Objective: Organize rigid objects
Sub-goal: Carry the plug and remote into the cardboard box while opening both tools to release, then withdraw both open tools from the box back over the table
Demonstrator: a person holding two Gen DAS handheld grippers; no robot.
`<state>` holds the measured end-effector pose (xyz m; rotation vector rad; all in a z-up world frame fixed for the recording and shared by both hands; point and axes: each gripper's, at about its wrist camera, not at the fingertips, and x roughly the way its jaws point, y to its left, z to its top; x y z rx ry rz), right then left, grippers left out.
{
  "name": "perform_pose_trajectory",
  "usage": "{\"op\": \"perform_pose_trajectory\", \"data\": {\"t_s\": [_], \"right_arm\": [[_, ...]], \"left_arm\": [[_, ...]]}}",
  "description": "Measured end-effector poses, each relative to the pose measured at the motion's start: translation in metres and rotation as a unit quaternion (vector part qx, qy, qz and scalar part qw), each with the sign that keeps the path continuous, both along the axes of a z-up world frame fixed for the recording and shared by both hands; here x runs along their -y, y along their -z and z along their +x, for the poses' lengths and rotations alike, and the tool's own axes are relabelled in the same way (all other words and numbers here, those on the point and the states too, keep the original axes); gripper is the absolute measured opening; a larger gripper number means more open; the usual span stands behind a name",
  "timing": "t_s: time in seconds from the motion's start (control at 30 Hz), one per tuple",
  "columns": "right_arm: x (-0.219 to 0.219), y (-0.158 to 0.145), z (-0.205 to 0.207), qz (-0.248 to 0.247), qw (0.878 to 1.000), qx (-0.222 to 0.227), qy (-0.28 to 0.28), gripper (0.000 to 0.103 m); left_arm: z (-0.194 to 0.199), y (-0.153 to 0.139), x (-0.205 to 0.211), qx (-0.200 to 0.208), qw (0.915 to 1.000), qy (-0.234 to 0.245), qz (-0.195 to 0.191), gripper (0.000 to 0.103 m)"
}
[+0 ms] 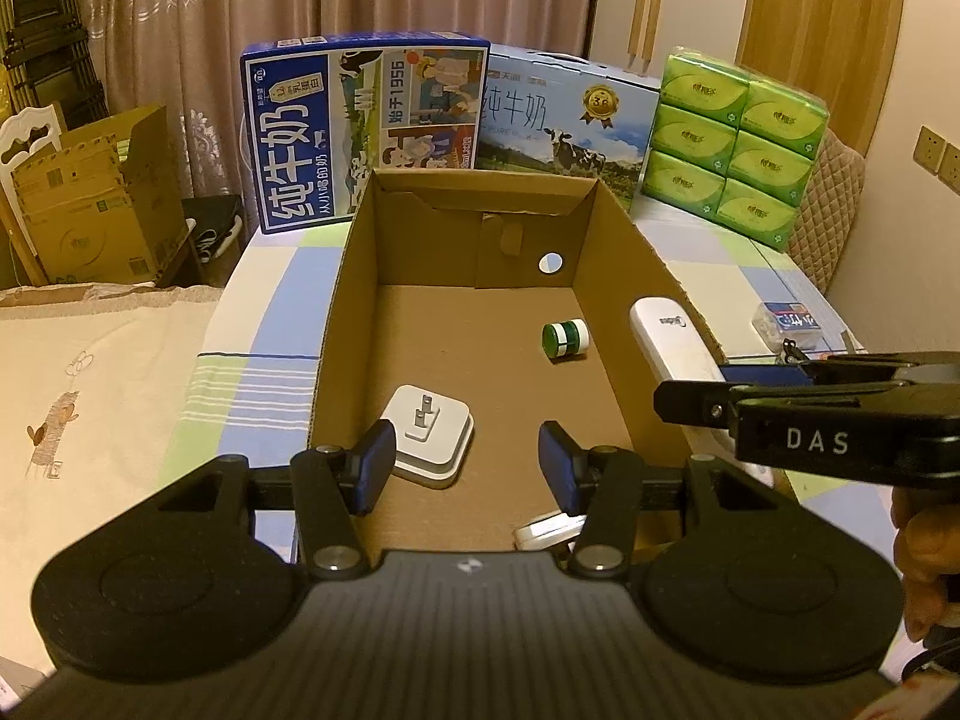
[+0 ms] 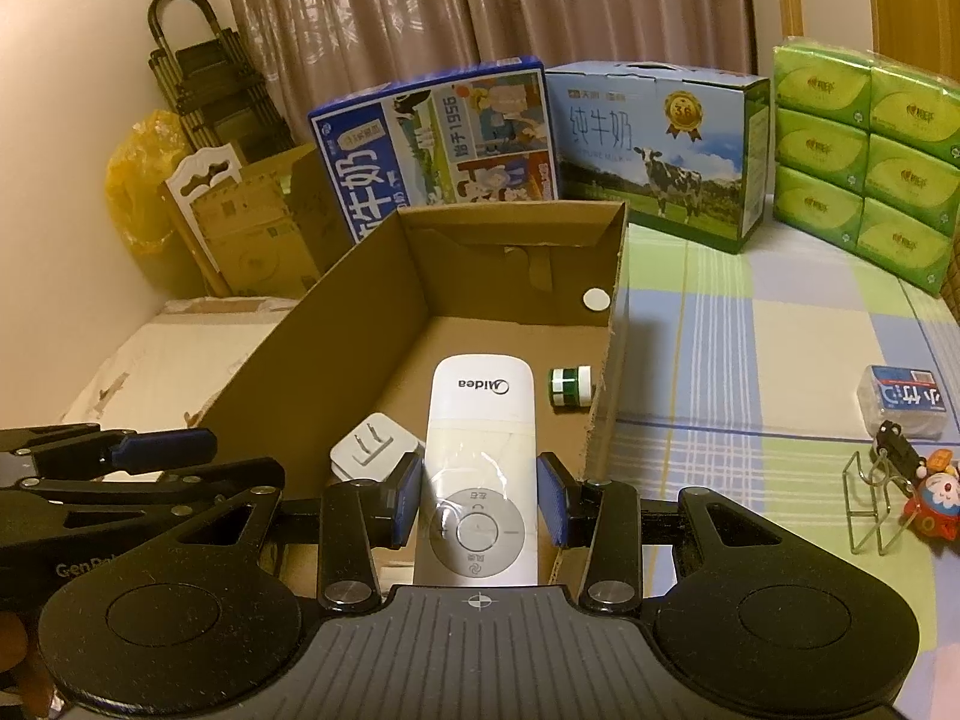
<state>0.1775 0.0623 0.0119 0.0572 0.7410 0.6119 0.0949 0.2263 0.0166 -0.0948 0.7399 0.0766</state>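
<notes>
We take the open cardboard box [image 1: 480,324] as our landmark: a long rectangular tray of matte brown corrugated board with raw, slightly ragged top edges and a small round hole in its far wall. Our right gripper [image 2: 478,501] hangs over the box's near end, its blue padded fingers clamped on both long sides of a white remote control [image 2: 480,468], a smooth glossy plastic slab with rounded corners and a grey ring of buttons under clear film; the remote points toward the box's far wall, above the floor. Our left gripper [image 1: 465,468] sits at the near end too, jaws partly spread with nothing between them. On the box floor just beyond its left finger lies a white plug adapter [image 1: 431,441], a rounded square block with two metal prongs sticking up. Further in, near the right wall, a small green-and-white cylindrical jar [image 1: 565,337] lies on its side. Behind the far wall stand two glossy printed milk cartons [image 1: 366,126], and to their right a stack of green tissue packs [image 1: 735,138] in crinkly plastic wrap.
</notes>
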Motion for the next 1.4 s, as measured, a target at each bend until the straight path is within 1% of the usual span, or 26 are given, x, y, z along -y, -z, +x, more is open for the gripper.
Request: {"op": "perform_pose_trajectory", "data": {"t_s": [0.13,0.37,0.63,0.77,1.03,1.1,1.23,1.4], "right_arm": [[0.001,0.001,-0.001,0.005,1.0,0.004,0.0,0.038],[0.006,-0.009,-0.003,0.021,1.0,0.016,0.0,0.038],[0.027,-0.024,-0.018,0.031,0.999,0.026,0.015,0.038],[0.046,-0.03,-0.03,0.035,0.999,0.029,0.031,0.038],[0.101,-0.035,-0.063,0.035,0.996,0.029,0.077,0.038],[0.116,-0.033,-0.072,0.033,0.995,0.028,0.092,0.038],[0.151,-0.028,-0.087,0.028,0.992,0.021,0.125,0.038],[0.194,-0.021,-0.103,0.018,0.986,0.016,0.165,0.04]], "left_arm": [[0.0,0.0,0.0,-0.001,1.0,0.001,0.001,0.047],[-0.001,-0.003,0.003,0.001,1.0,0.001,0.002,0.047],[-0.011,-0.018,0.017,0.013,0.9999,0.006,0.001,0.047],[-0.018,-0.027,0.027,0.021,0.9997,0.011,0.004,0.047],[-0.036,-0.045,0.059,0.039,0.999,0.022,-0.006,0.049],[-0.041,-0.048,0.07,0.044,0.9985,0.029,-0.011,0.052],[-0.046,-0.054,0.096,0.052,0.9971,0.052,-0.019,0.055],[-0.046,-0.059,0.131,0.058,0.9946,0.082,-0.024,0.061]]}}
